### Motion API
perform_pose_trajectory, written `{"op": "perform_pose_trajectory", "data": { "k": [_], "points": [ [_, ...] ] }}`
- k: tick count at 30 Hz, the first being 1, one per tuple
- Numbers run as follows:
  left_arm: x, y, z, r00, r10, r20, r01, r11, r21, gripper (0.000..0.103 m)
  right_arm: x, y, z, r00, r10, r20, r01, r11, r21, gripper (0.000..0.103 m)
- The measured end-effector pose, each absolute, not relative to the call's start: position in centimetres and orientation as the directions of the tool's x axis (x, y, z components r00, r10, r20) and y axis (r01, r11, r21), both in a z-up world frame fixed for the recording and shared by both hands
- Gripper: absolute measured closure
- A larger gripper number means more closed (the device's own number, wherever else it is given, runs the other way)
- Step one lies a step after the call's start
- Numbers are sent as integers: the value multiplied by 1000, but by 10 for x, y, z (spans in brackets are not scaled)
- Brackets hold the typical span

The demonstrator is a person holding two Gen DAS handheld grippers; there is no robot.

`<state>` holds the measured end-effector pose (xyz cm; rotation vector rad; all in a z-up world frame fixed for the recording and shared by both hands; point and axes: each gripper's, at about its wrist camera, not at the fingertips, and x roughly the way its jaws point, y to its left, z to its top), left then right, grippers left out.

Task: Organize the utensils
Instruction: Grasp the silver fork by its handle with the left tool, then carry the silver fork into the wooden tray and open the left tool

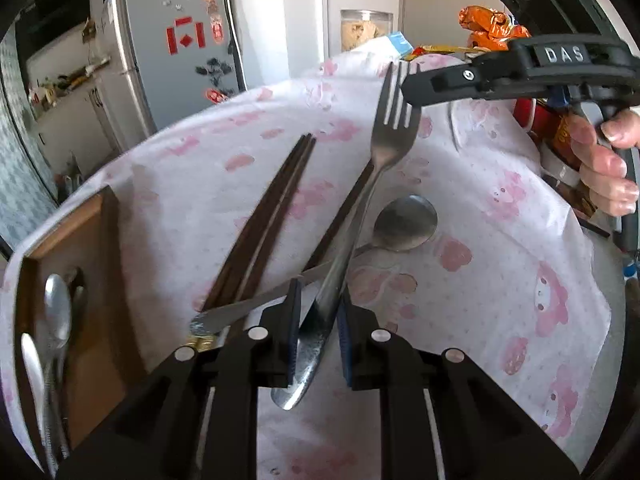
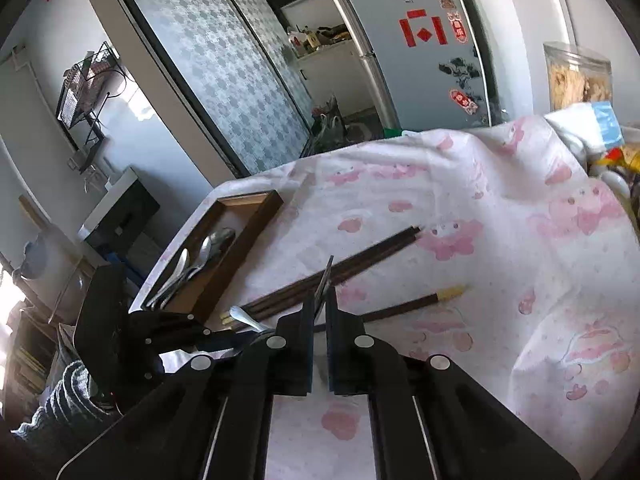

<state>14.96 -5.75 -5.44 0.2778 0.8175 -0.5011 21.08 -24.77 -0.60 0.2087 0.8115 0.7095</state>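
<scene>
The raised white letters "DAS" are read on the black plastic right gripper [image 1: 412, 90] — at about two o'clock in the left wrist view. On the grey fridge's [image 1: 176, 60] red stickers, nothing can be made out.

Steel fork [image 1: 390, 136] lifted off cloth, tilted, tines up and far, handle end near. Steel spoon [image 1: 406, 222] flat on cloth right of it, bowl up. Dark wooden chopsticks [image 1: 264, 224] bundled left of fork; one stray chopstick [image 2: 408, 306] apart. Wooden tray [image 2: 250, 232] far left, couple spoons [image 2: 192, 264] inside.
</scene>
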Motion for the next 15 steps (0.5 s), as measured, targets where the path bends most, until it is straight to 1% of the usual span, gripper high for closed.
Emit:
{"op": "perform_pose_trajectory", "data": {
  "k": [6,10,15],
  "points": [
    [139,-28,-30,618,-303,-725,492,869,55,86,213,-217,16,468,672,-573,-537,732,420,98],
    [135,13,-15,646,-272,-713,437,898,53,86,220,-177,29,436,712,-550,-578,690,435,98],
    [132,70,-12,669,-206,-715,355,933,63,85,231,-111,32,366,759,-538,-634,626,453,98]
  ]
}}
